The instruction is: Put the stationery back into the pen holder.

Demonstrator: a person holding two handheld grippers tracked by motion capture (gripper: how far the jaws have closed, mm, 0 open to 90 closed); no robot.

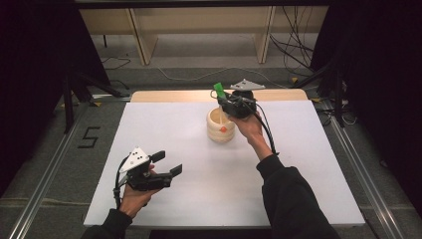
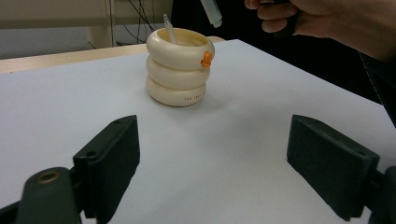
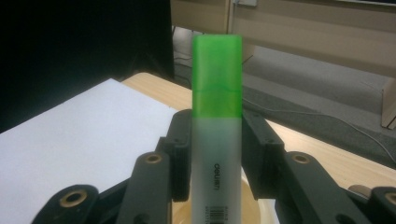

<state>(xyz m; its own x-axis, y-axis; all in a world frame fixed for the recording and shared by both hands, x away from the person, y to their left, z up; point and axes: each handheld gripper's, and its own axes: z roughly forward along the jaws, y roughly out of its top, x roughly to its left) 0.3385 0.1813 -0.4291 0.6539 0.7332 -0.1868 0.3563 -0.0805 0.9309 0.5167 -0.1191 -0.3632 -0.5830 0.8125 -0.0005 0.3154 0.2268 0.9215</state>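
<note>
A cream holder [image 1: 220,124] made of stacked rings, with a small orange mark, stands on the white table top [image 1: 164,124] right of centre at the back. My right gripper [image 1: 225,101] hovers just above it, shut on a highlighter [image 1: 219,91] with a green cap that points up and away. In the right gripper view the highlighter [image 3: 217,154] stands upright between the closed jaws, green cap [image 3: 217,74] on top, and the holder's rim [image 3: 264,212] lies below. My left gripper [image 1: 168,163] rests open near the front left, nothing in it. Its own view shows the holder [image 2: 180,70] with a clear pen [image 2: 169,29] inside.
The white sheet lies on a wooden table whose edge [image 1: 174,95] shows at the back. Beyond it are a light wooden frame [image 1: 199,30] and cables on the grey floor [image 1: 298,45]. Dark curtains flank both sides. The person's right hand [image 2: 336,21] reaches across toward the holder.
</note>
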